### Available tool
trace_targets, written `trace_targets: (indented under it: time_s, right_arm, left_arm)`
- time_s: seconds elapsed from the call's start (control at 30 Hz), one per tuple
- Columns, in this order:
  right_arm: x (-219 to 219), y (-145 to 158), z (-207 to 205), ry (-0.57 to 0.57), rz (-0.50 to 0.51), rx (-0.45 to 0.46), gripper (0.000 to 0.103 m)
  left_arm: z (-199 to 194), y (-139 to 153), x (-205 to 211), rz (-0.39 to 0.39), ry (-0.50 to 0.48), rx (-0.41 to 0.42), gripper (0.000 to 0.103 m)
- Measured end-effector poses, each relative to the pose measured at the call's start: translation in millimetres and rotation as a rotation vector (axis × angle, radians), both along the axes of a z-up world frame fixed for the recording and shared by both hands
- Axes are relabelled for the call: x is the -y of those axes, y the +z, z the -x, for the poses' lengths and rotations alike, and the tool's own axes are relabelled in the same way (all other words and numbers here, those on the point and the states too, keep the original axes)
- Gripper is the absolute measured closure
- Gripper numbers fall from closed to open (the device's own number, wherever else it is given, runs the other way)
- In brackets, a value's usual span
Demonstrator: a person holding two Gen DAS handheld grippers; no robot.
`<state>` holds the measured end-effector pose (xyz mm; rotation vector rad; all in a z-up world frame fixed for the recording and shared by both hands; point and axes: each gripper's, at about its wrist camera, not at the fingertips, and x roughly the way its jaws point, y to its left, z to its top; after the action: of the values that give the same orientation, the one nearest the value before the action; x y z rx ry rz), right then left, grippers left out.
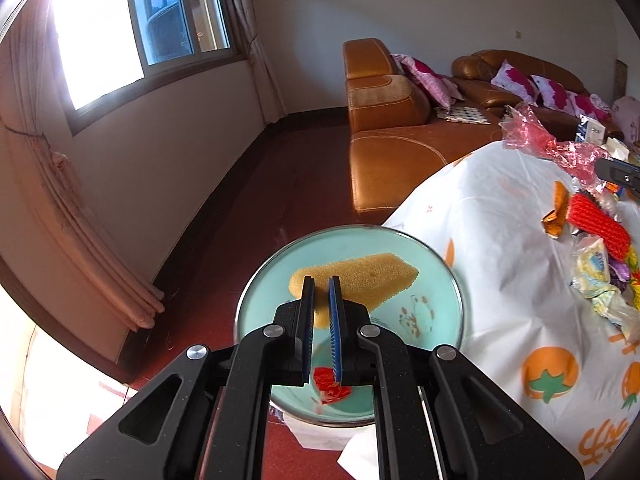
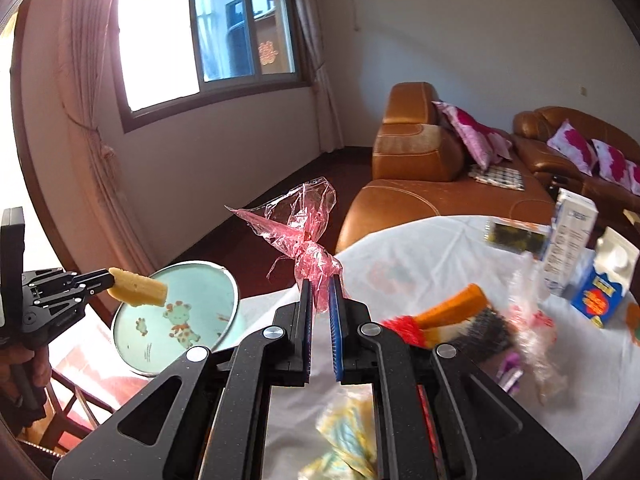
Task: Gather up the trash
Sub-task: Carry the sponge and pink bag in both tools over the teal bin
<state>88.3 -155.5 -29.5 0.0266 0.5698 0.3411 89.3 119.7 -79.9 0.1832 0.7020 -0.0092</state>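
Your left gripper (image 1: 321,280) pinches a yellow sponge (image 1: 360,280) over the basin (image 1: 440,276); your right gripper (image 2: 320,284) clamps pink cellophane (image 2: 304,228). Next, probably release both toward nine o'clock.

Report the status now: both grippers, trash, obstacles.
Left gripper shut on yellow sponge block, above round teal bin. Right gripper shut on crumpled pink cellophane wrapper. Nothing blocking.

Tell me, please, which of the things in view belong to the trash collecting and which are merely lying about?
Job in hand:
- yellow sponge block, held by the left hand-held gripper
- crumpled pink cellophane wrapper, held by the right hand-held gripper
- round mint-green bin
- red ridged foam piece

Lying about:
- brown leather sofa
- pink floral cushions
- white and blue cartons
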Motion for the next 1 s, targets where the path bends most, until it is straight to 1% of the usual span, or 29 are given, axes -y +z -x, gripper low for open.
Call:
trace_targets:
  time_s: [0.13, 0.3, 0.4, 0.47, 0.77, 1.0]
  right_arm:
    - [-28.6, -6.5, -10.9, 0.054, 0.022, -0.006, 0.094]
    - [-54.1, -8.9, -19.5, 0.117, 0.05, -0.003, 0.094]
    - [-69.3, -11.7, -26.5, 0.15, 0.067, -0.005, 0.094]
    - [-76.4, -14.5, -31.5, 0.166, 0.078, -0.009, 0.094]
    - [-102.8, -27.3, -42.2, 0.222, 0.139, -0.022, 0.094]
    - [-115.3, -36.8, -43.0, 0.261, 0.183, -0.035, 0.094]
  left_arm:
    - [-0.9, -0.4, -12.8, -0.008, 0.027, 0.005, 0.096]
    - [2.6, -0.2, -27.6, -0.03, 0.065, 0.015, 0.096]
    - [4.0, -0.7, -33.6, -0.063, 0.088, 0.024, 0.096]
    - [5.8, -1.9, -34.7, -0.09, 0.097, 0.033, 0.096]
    - [5.4, -8.7, -41.2, -0.127, 0.122, 0.026, 0.096]
    - [4.6, -10.6, -42.7, -0.134, 0.129, 0.02, 0.096]
